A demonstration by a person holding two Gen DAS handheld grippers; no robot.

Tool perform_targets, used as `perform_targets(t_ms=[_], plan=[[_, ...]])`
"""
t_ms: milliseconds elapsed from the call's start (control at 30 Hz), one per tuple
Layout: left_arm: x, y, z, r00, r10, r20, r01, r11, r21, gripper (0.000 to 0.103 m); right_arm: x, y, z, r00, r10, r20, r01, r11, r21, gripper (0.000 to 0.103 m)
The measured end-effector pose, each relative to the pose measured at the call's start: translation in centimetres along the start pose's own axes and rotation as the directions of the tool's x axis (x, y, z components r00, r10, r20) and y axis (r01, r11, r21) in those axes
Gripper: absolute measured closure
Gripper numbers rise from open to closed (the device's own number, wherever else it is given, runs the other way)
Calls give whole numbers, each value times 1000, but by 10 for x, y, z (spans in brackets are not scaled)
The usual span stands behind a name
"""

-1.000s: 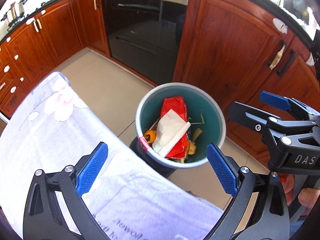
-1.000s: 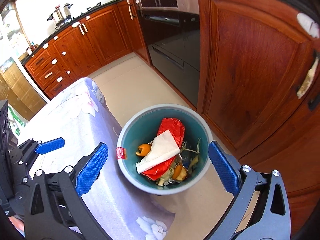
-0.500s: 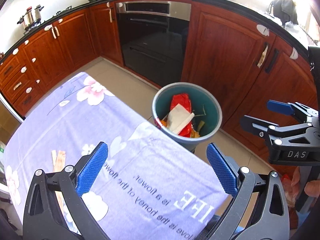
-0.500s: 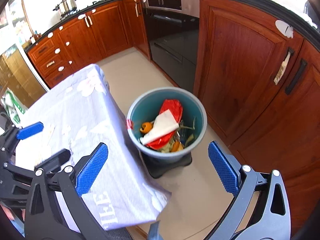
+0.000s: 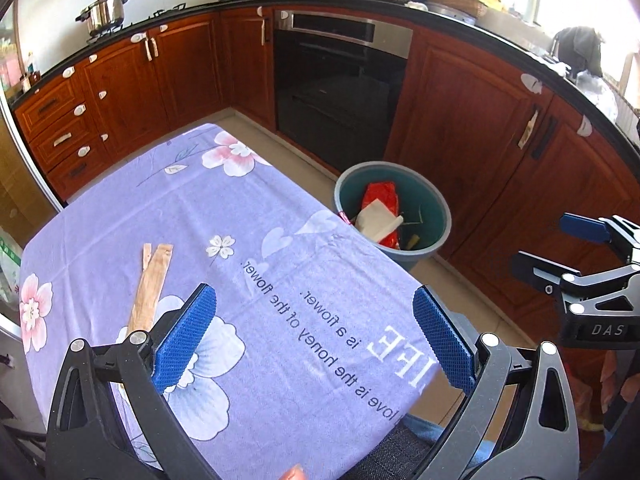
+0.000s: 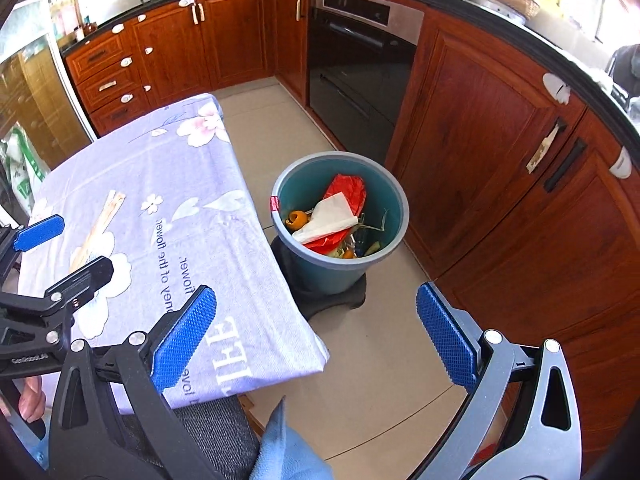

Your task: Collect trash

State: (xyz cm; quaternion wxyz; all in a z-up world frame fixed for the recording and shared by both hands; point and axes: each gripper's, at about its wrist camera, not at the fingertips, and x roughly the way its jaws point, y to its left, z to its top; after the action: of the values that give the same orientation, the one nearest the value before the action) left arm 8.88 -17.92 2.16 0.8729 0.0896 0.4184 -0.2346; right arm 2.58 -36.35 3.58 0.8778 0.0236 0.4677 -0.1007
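Observation:
A teal trash bin (image 5: 434, 210) (image 6: 384, 184) stands on the floor beside the table, holding a red wrapper (image 6: 348, 190), a white paper (image 6: 328, 218), orange peel and scraps. A tan paper chopstick sleeve (image 5: 150, 284) (image 6: 100, 222) lies on the purple flowered tablecloth (image 5: 256, 264) (image 6: 168, 168). My left gripper (image 5: 316, 340) is open and empty above the table's near part, right of the sleeve. My right gripper (image 6: 316, 336) is open and empty above the floor, near the table's corner. Each gripper shows in the other's view (image 5: 568, 252) (image 6: 52, 248).
Red wooden cabinets (image 6: 500, 128) and a black oven (image 5: 340, 88) line the kitchen behind the bin. The bin stands on a black base (image 6: 336, 300). A grey chair seat (image 6: 208, 432) and blue cloth (image 6: 288, 448) lie below the grippers. Tile floor lies around the bin.
Both grippers have pulled back and up from over the bin. The bin now looks smaller and farther, and the table with the sleeve has come into view. Both stay open.

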Motion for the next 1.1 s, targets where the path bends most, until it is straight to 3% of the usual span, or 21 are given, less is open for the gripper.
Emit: perform_targets(t_ms=[333,567,1100], plan=[[-10,1,-19,1000,29,3,-29,1000,-11,4,-7,10,-32,1000,-3,-12,3,1000,-20,7],[6,2,-31,998,56,-26,-57,998,-28,4,13,14,-46,999,-38,-24,36,998,-49,7],[47,7,-50,993,73,-90,-78,996,-48,4,46,13,-53,995,-28,-94,23,998,-50,7]])
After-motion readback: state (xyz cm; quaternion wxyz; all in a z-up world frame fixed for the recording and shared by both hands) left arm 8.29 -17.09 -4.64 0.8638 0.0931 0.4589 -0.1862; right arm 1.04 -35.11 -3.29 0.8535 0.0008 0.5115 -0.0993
